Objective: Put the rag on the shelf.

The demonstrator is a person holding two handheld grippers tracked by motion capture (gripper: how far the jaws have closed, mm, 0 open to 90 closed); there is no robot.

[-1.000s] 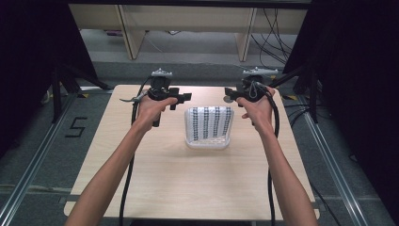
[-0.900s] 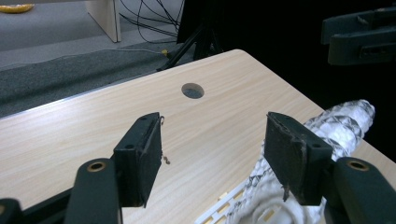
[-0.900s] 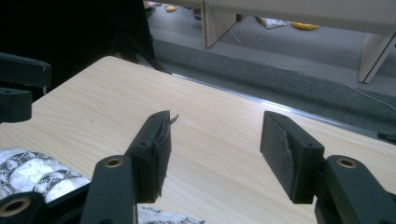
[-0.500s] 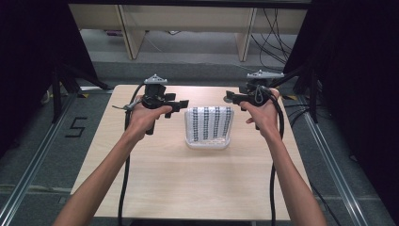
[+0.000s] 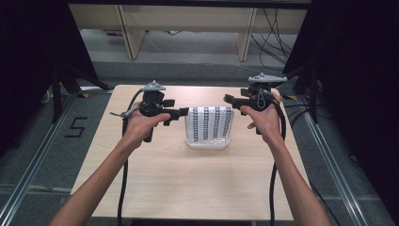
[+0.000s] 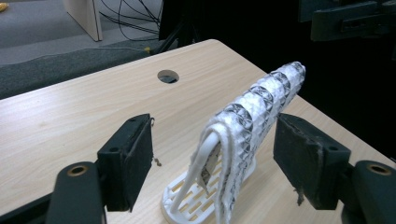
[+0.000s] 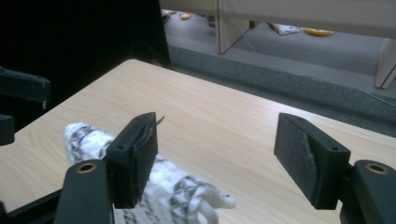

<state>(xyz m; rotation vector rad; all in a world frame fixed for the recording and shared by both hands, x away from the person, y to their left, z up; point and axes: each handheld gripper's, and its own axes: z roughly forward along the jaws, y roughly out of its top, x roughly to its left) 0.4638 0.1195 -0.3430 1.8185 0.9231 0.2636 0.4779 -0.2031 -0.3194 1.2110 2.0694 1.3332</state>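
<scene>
A white cloth with a black pattern (image 5: 209, 123) hangs folded over a small white slotted rack (image 5: 208, 144) at the middle of the table. My left gripper (image 5: 182, 112) points at the cloth's left edge and my right gripper (image 5: 227, 98) at its right top corner. In the left gripper view the cloth (image 6: 254, 105) and rack (image 6: 184, 198) stand between the wide jaws of the left gripper (image 6: 215, 140), untouched. The right gripper (image 7: 215, 154) is open too, with the cloth's end (image 7: 180, 193) low beside its left jaw. Both pairs of jaws have just been opening.
The light wooden table (image 5: 188, 188) has a round cable hole (image 6: 168, 76) near its far edge. Black stands and curtains flank both sides. Grey floor, wooden shelf legs (image 5: 127, 28) and loose cables (image 5: 277, 23) lie beyond the far edge.
Both hands have drawn a little toward the near side, the left one also leftward. The cloth and rack have stayed in place.
</scene>
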